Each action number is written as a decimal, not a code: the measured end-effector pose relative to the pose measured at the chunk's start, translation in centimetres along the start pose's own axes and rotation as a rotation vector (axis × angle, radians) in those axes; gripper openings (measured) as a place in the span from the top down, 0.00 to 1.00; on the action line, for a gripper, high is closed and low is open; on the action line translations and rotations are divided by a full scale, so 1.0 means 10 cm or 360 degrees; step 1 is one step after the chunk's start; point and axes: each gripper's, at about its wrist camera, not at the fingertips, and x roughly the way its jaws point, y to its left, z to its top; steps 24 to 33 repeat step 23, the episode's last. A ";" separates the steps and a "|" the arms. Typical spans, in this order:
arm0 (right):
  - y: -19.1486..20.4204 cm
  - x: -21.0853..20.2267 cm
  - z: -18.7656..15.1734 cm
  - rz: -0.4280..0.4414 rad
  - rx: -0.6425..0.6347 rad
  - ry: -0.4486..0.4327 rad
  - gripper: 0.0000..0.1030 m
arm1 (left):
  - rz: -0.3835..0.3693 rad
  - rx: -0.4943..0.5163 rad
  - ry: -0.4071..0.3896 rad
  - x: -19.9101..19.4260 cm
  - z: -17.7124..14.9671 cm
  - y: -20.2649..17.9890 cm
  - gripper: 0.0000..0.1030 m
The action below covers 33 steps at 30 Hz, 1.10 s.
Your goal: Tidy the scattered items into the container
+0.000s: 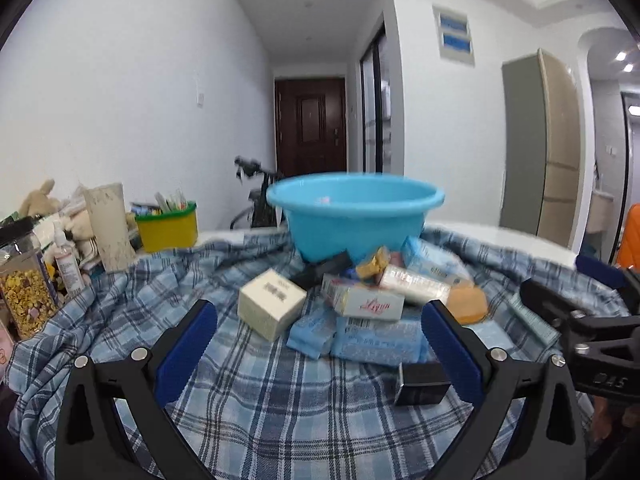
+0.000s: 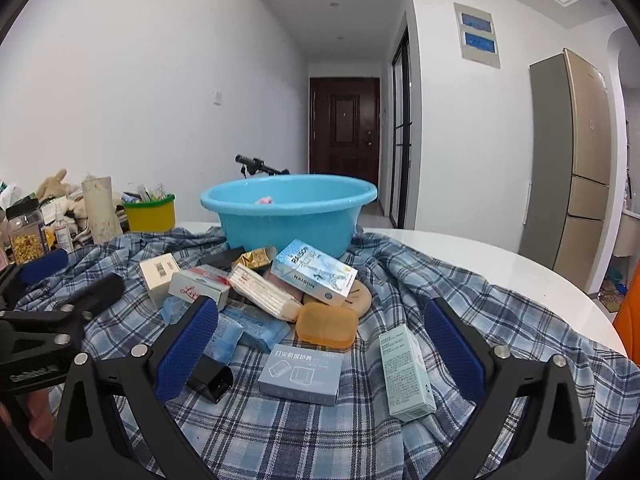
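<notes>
A light blue basin (image 1: 354,216) (image 2: 288,216) stands at the back of the plaid cloth (image 2: 280,432), with a small pink thing (image 2: 264,200) inside. In front of it lies a pile: a cream box (image 1: 270,304), a red-and-white box (image 1: 366,302), blue tissue packs (image 1: 376,340), an orange soap case (image 2: 326,324), a RAISON box (image 2: 314,272), a grey-blue box (image 2: 300,372), a pale green box (image 2: 406,372) and a small black box (image 2: 212,376). My left gripper (image 1: 318,312) is open just short of the pile. My right gripper (image 2: 320,308) is open, low over the near items, holding nothing.
At the far left stand a yellow bin (image 1: 168,228), a cereal jar (image 1: 26,292), a spray bottle (image 1: 68,264), a beige cylinder (image 1: 110,228) and plush toys. The white round table's edge (image 2: 520,264) curves on the right. A bicycle stands behind the basin.
</notes>
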 end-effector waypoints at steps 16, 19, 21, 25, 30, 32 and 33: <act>-0.02 -0.02 0.00 -0.0014 0.0012 -0.0016 0.00 | -0.0038 -0.0026 -0.0025 -0.05 0.01 0.01 0.00; -0.02 -0.02 0.00 -0.0015 0.0010 -0.0017 0.00 | -0.0038 -0.0026 -0.0025 -0.06 0.01 0.01 0.00; -0.02 -0.02 0.00 -0.0014 0.0008 -0.0015 0.00 | -0.0037 -0.0027 -0.0024 -0.06 0.01 0.01 0.00; -0.02 -0.02 0.00 -0.0014 0.0009 -0.0016 0.00 | -0.0032 -0.0027 -0.0026 -0.05 0.00 0.01 0.00; -0.02 -0.02 0.00 -0.0014 0.0009 -0.0016 0.00 | -0.0032 -0.0027 -0.0026 -0.05 0.00 0.01 0.00; -0.02 -0.02 0.00 -0.0014 0.0009 -0.0016 0.00 | -0.0032 -0.0027 -0.0026 -0.05 0.00 0.01 0.00; -0.02 -0.02 0.00 -0.0014 0.0009 -0.0016 0.00 | -0.0032 -0.0027 -0.0026 -0.05 0.00 0.01 0.00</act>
